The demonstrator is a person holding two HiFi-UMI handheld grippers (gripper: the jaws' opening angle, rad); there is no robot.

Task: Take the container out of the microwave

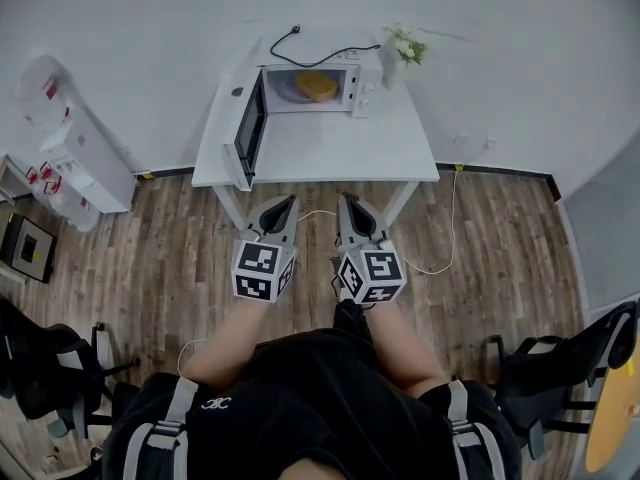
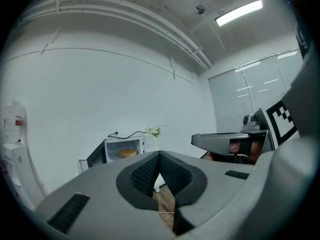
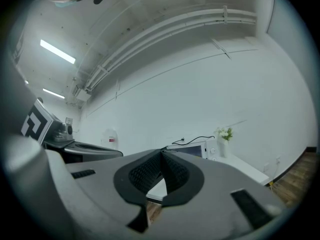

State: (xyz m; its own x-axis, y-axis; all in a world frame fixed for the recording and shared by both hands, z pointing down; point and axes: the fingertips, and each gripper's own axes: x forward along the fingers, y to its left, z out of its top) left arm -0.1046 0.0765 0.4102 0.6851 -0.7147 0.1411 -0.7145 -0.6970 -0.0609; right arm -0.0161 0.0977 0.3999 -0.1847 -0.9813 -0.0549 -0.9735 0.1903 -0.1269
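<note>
Step in hand: the approach is judged to be under way; nothing is gripped and the microwave [image 1: 310,88] is not yet reached.
Container: a tan, round container [image 1: 316,85] is seen inside the microwave's lit cavity, at the upper middle of the head view; it is also visible at left of centre in the left gripper view, above the jaws.
Microwave door: the door [image 1: 248,126] is found swung open toward the left of the frame, so the cavity is exposed.
Table: the microwave is carried at the back of a white table [image 1: 330,153], with a vase of flowers [image 1: 398,56] just beside it on the right.
Left gripper: the left gripper [image 1: 290,201] is held at mid-frame, well apart from the table's near edge, its jaws brought together with nothing between them.
Right gripper: the right gripper [image 1: 345,200] is held just beside the left one, jaws likewise closed and empty.
Next move: both grippers need to be carried up-frame past the table edge to the open cavity; the jaws of one must be spread before the container's rim can be taken.
Caution: the open door at the left should be cleared on the way in.
</note>
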